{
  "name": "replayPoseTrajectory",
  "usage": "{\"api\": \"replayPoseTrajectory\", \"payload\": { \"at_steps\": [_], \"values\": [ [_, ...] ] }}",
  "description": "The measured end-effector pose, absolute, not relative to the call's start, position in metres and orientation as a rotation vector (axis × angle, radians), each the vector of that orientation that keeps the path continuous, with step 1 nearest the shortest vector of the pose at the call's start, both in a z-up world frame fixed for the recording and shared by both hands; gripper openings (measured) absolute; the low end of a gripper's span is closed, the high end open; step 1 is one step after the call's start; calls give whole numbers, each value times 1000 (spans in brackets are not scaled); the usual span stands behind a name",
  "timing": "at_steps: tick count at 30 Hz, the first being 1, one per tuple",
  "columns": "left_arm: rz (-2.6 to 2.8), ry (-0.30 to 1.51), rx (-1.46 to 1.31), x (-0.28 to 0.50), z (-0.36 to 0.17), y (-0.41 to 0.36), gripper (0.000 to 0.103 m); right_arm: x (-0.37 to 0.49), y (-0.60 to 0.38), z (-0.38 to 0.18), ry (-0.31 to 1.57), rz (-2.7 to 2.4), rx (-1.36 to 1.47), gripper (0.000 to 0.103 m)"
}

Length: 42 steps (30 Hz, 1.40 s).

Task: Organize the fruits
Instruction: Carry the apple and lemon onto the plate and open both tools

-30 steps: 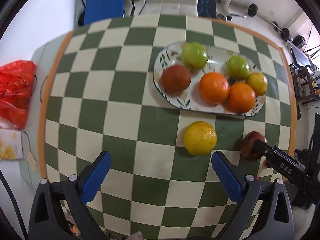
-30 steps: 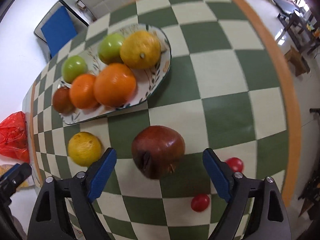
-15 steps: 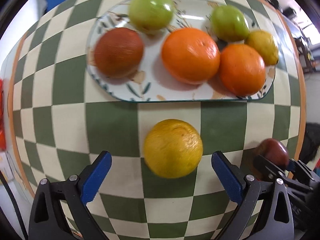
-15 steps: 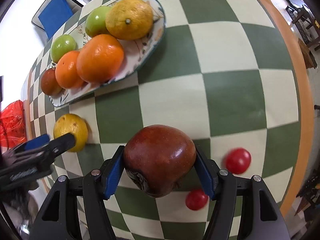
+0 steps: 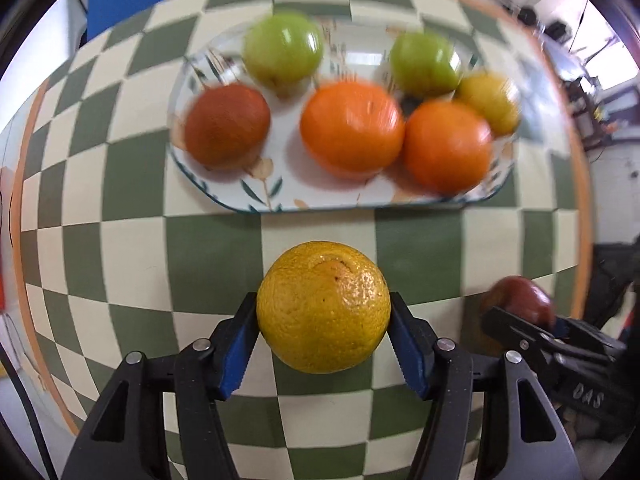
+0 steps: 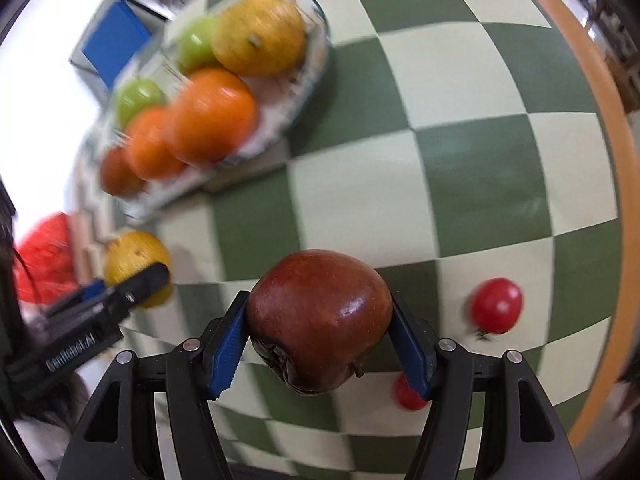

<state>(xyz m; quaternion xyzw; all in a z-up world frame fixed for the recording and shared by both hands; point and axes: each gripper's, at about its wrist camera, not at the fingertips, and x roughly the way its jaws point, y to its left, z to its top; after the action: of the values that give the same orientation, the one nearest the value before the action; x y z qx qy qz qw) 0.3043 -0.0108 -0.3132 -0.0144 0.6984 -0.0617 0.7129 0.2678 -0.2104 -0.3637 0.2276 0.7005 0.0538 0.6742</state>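
Holding a yellow orange (image 5: 323, 307) between both blue pads, my left gripper (image 5: 323, 344) is closed on it in front of the oval plate (image 5: 256, 196). On this plate I see two green apples, two oranges, a brown fruit and a yellow one, all blurred. My right gripper (image 6: 318, 340) is clamped on a dark red apple (image 6: 319, 322), with the pads pressed on its two sides, above the checkered tablecloth (image 6: 460, 152). Near this apple, on the cloth, lie two small red tomatoes (image 6: 496, 306), one partly hidden behind the right finger. I cannot tell if the held fruits touch the cloth.
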Motion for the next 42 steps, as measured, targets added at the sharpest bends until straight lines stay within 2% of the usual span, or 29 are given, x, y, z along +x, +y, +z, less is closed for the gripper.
{"api": "replayPoseTrajectory", "payload": {
  "at_steps": [6, 10, 18, 25, 31, 33, 37, 39, 42],
  "values": [
    [-156, 1441, -152, 335, -240, 26, 60, 317, -197, -295, 1424, 235, 595, 69],
    [-105, 1414, -200, 377, -226, 58, 60, 390, -167, -267, 1358, 279, 503, 69],
    [-7, 1542, -336, 453, -288, 101, 60, 488, -109, -302, 1471, 302, 254, 69],
    [-44, 1676, -447, 477, -335, 105, 61, 478, -92, -322, 1512, 334, 156, 70],
    [-59, 1699, -522, 479, -340, 109, 62, 478, -88, -326, 1537, 326, 136, 71],
    [-66, 1697, -503, 478, -337, 108, 64, 478, -90, -324, 1538, 321, 138, 71],
    [-69, 1676, -467, 477, -330, 106, 86, 475, -94, -319, 1531, 305, 143, 72],
    [-61, 1665, -437, 477, -326, 105, 87, 472, -96, -315, 1522, 295, 146, 79],
    [-54, 1656, -401, 474, -323, 103, 87, 466, -102, -307, 1506, 282, 161, 79]
  ]
}}
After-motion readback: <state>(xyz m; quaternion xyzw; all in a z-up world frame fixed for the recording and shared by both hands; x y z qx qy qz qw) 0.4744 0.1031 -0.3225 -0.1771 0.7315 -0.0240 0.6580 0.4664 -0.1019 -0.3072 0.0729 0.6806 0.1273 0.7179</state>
